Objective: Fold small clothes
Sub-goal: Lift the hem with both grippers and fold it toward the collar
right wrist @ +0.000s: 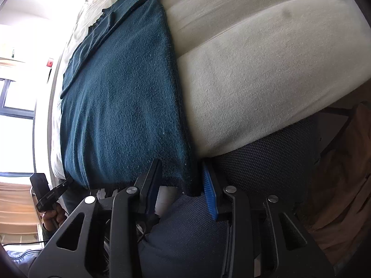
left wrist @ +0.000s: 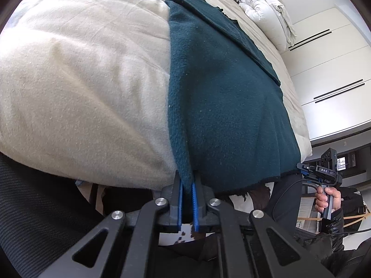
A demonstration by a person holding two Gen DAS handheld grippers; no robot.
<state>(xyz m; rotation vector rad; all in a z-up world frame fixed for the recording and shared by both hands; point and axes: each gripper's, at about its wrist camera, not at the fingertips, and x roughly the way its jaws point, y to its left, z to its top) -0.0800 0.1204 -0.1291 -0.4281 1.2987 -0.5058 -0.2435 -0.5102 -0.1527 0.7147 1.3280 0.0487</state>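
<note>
A: Teal garment (left wrist: 222,97) lies along the bed's (left wrist: 81,81) near edge. Left gripper (left wrist: 187,186) pinches one corner tight.

B: Right gripper (right wrist: 183,185) straddles the other corner, unclamped; lifting now would drag the garment askew.

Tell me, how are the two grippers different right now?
The left gripper is pinched shut on a corner of the green cloth; the right gripper has a gap between its fingers, with another cloth corner in that gap and no clear squeeze yet. The left's blue pads sit nearly together; the right's blue pad stands far from its other finger. Both are black and reach the cloth's near edge.
</note>
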